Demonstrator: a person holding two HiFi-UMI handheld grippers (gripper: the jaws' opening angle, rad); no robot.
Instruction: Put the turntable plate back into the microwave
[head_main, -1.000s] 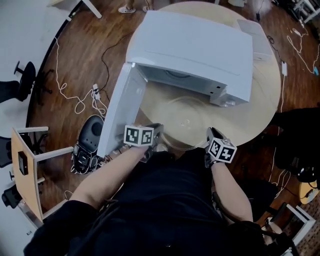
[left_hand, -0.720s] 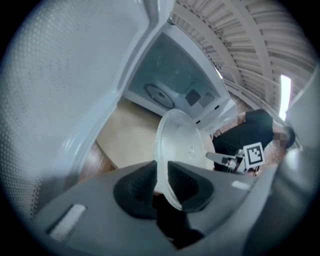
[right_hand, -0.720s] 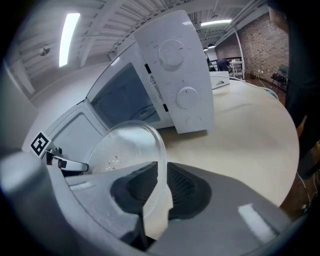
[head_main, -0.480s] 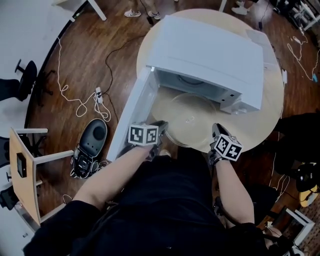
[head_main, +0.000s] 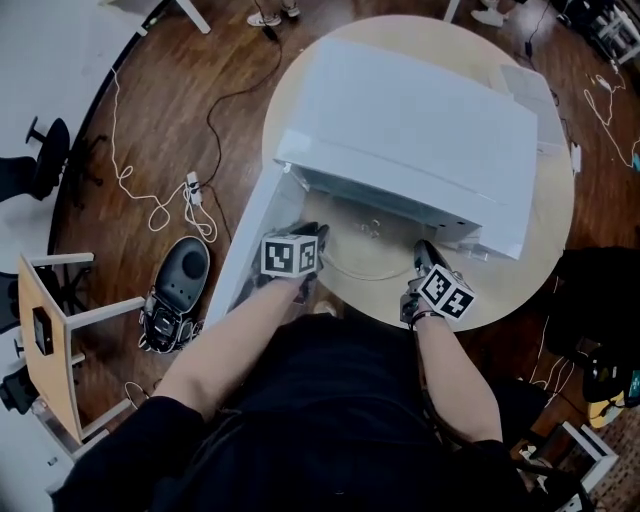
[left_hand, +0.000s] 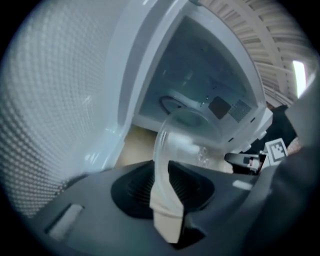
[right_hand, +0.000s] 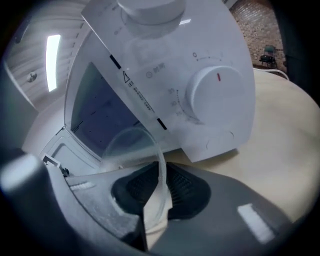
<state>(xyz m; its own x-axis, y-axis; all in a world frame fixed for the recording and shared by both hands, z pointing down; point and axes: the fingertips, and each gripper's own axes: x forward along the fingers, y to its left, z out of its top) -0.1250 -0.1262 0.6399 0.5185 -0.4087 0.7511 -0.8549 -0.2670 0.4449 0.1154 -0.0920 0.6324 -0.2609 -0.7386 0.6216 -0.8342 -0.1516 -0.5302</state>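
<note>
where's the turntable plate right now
In the head view the turntable plate is centre frame at the open microwave's mouth, gripped by its rim between the left tool and the right tool.

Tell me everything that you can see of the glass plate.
The plate is a clear, round glass disc with a raised rim. It is held roughly flat, its far edge reaching into the open microwave. The left gripper and right gripper each clamp its rim, on opposite sides.
</note>
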